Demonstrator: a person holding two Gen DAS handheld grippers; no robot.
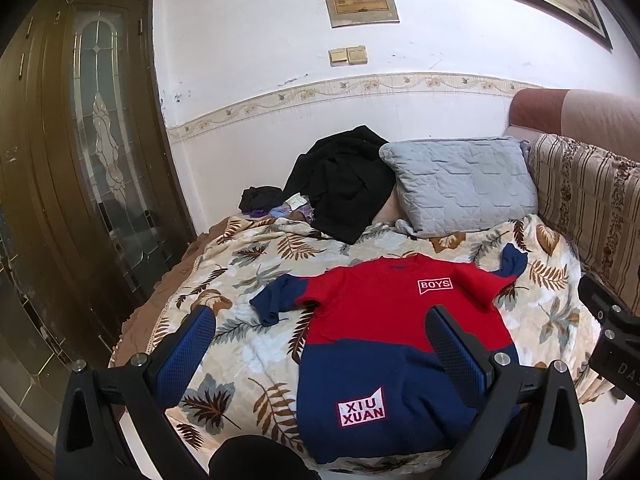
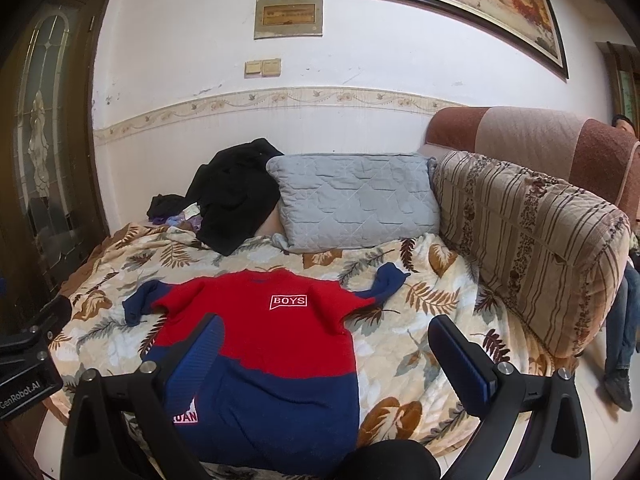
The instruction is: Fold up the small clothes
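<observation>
While the bed [image 1: 248, 264] under its leaf-print blanket carries everything, the red and navy sweater [image 1: 384, 320] lies flat on it, face up, sleeves out. Neither the left hand-held gripper [image 1: 320, 344] nor the right hand-held gripper [image 2: 326, 356] holds anything (both gape wide above the hem). Folding looks unstarted; next, I judge, comes pinching a sleeve inward.

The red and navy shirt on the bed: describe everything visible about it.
The shirt is a small knit-looking top, red across the chest, navy on the sleeves and lower body. A white BOYS patch sits on the chest, and a XIU XUAN patch near the hem. It lies flat, face up and unfolded on the leaf-print blanket, collar toward the grey pillow, sleeves spread outward. Neither gripper touches it.
</observation>
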